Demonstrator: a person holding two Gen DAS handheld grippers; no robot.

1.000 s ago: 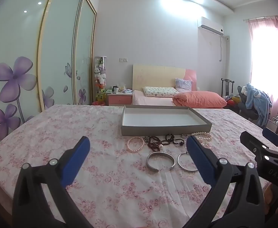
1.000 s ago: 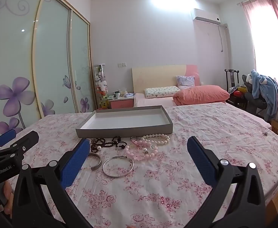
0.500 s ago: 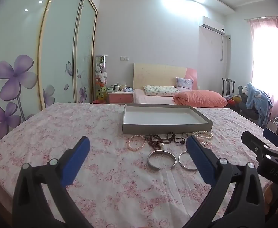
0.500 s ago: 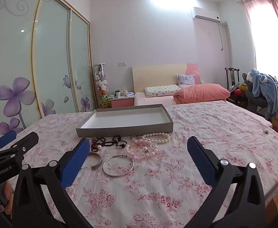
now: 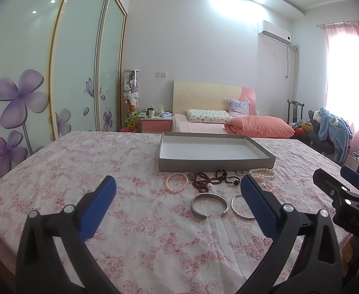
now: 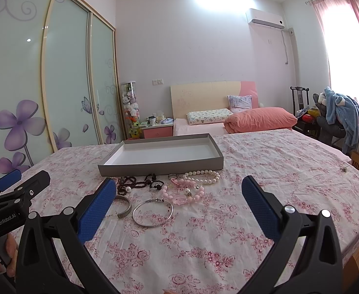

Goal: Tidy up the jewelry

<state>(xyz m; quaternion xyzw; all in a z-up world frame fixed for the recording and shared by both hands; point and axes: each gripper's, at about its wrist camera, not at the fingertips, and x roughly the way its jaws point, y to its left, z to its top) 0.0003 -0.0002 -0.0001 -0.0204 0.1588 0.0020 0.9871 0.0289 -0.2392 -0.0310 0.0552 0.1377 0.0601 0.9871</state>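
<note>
Jewelry (image 6: pixel 169 188) heaped on the floral cloth (image 6: pixel 253 171) before the grey tray (image 6: pixel 162 166), left gripper (image 5: pixel 177 203) and right gripper (image 6: pixel 179 203) both spread wide, empty.

Readable text, two spots only:
- "GenRobot.AI", white on black, on the body of the left gripper (image 6: pixel 17 183), seen at the left edge of the right wrist view.
- "DAS", faint grey on black, on the body of the right gripper (image 5: pixel 343 183), at the right edge of the left wrist view; may be cut off by the edge.

Nothing legible on the tray (image 5: pixel 204 165) or the air conditioner (image 6: pixel 265 20).
</note>
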